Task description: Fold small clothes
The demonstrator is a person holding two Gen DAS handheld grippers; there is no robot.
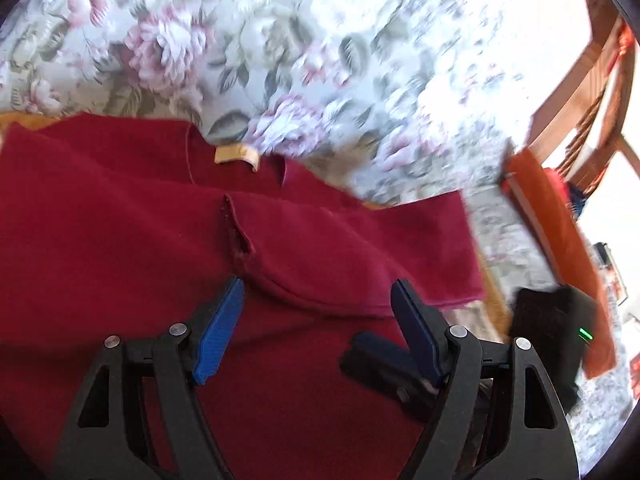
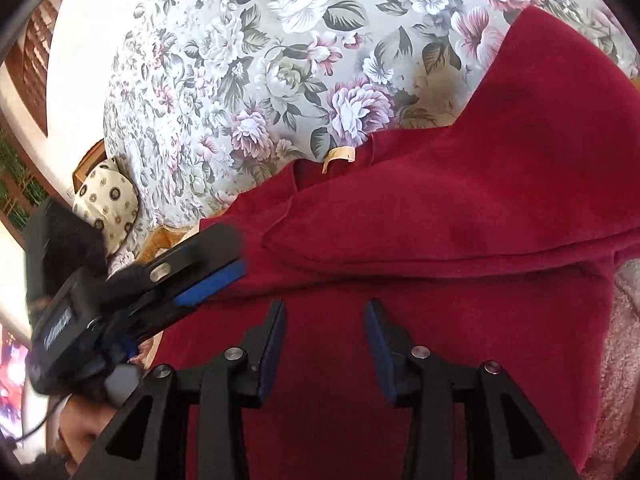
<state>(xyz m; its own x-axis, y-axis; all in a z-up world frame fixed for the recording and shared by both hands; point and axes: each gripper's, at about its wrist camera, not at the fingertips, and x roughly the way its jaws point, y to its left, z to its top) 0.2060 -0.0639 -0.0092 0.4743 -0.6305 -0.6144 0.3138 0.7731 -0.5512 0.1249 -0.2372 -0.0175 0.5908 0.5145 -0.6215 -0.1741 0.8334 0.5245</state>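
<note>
A dark red garment with a tan neck label lies on a floral cloth, one side folded over its middle. My left gripper is open and empty just above the garment's folded edge. In the right wrist view the same garment fills the lower right, its label at centre. My right gripper is open and empty over the garment's lower part. The left gripper shows there at the left, over the garment's edge. The right gripper's fingers show in the left wrist view.
An orange cloth lies at the right of the floral cloth, near a wooden chair. A patterned cushion sits at the far left. A pink fuzzy surface borders the garment on the right.
</note>
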